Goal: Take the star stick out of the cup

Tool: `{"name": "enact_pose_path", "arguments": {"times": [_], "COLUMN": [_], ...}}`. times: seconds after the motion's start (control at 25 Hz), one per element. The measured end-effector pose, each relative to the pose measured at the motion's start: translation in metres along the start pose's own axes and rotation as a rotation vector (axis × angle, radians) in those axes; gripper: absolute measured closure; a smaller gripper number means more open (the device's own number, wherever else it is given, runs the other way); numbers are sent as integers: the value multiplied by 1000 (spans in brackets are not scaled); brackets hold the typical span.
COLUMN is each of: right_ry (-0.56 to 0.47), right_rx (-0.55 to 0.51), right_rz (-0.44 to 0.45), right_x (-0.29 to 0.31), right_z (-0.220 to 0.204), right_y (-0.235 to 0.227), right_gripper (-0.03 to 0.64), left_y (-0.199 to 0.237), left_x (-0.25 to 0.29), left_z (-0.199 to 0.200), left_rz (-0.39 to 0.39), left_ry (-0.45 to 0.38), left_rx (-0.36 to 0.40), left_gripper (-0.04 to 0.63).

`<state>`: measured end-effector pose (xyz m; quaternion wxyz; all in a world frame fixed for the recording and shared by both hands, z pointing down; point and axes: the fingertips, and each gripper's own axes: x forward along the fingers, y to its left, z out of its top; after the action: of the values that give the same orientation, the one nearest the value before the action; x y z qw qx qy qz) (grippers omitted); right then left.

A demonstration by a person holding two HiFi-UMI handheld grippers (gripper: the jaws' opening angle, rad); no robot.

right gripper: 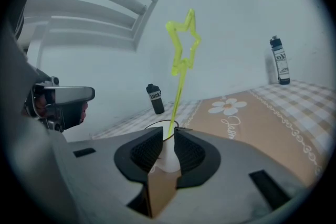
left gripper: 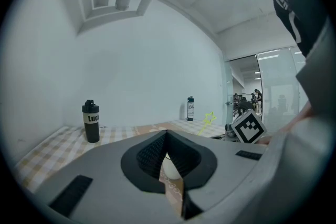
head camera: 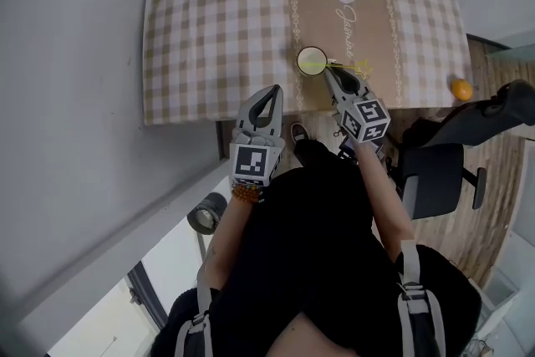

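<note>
Star stick (right gripper: 181,55): thin yellow-green stem topped by an open outline star, standing in the cup and leaning slightly. Cup (head camera: 312,60): small, white, round, upright on the tablecloth's (head camera: 217,54) tan centre band, near the front edge.

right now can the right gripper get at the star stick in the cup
Probably yes. The right gripper sits at the cup with its jaws slightly apart, and the star stick rises in line with the gap. Nothing stands between them.
</note>
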<state>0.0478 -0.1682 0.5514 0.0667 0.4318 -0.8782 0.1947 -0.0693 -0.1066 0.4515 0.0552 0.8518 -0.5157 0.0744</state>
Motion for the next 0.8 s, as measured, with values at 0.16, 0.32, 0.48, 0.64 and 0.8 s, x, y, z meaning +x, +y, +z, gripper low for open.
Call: {"name": "enact_pose_path", "arguments": {"times": [0.16, 0.32, 0.48, 0.64, 0.8], "right_ry": [4, 4, -5, -24, -52], "right_rx": [3, -6, -5, -17, -24], "right_rz": [17, 6, 24, 42, 56], "right_x": [5, 5, 5, 3, 0], "right_z": [2, 2, 7, 18, 32], "right_y": [2, -1, 1, 6, 10], "right_gripper": [546, 585, 592, 594, 594], "left_y": [3, 4, 6, 7, 5], "left_x": [1, 0, -1, -1, -1], "left_z": [-5, -6, -5, -6, -7], "left_rz": [12, 24, 31, 39, 40], "left_ry": [12, 7, 7, 9, 4], "left_rx": [-13, -12, -13, -13, -14], "left_gripper": [594, 594, 594, 594, 594]}}
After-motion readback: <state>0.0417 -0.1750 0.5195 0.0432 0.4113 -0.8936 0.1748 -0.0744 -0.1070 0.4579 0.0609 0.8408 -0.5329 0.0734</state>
